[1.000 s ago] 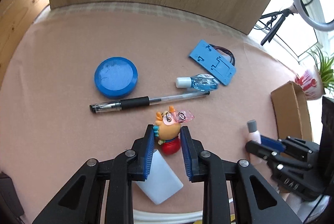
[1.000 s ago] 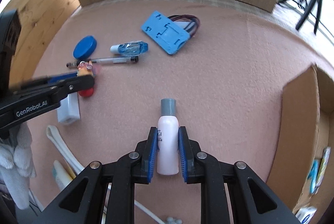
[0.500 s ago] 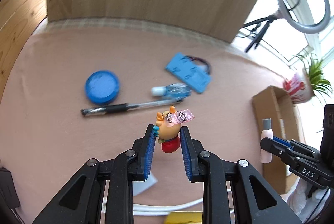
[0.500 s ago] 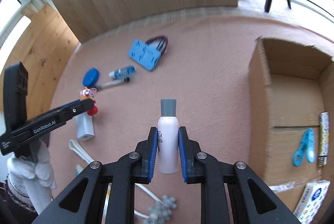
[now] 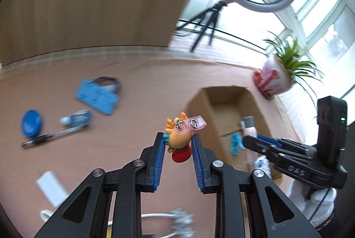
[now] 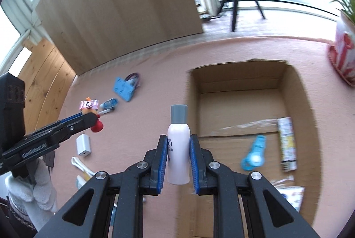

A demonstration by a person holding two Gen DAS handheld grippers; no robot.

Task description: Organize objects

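Note:
My left gripper (image 5: 177, 138) is shut on a small orange toy figure (image 5: 179, 140) with a red base and a pink clip on top, held in the air above the pink tabletop. That toy (image 6: 89, 112) also shows at the left of the right wrist view. My right gripper (image 6: 177, 140) is shut on a white bottle with a grey cap (image 6: 178, 138), held upright just left of an open cardboard box (image 6: 241, 78). In the left wrist view the bottle (image 5: 249, 130) hangs over the box (image 5: 224, 95).
Inside the box lie a light blue clip (image 6: 254, 154) and a printed tube (image 6: 287, 144). On the cloth sit a blue plastic plate (image 5: 96, 99), a round blue lid (image 5: 32, 123), a pen (image 5: 51, 137), a small blue bottle (image 5: 76, 119) and a white charger (image 5: 51, 188). A potted plant (image 5: 275, 79) stands beyond the box.
Both grippers have lifted off the table with their objects and swung right toward the cardboard box; the table objects have slid left in both views.

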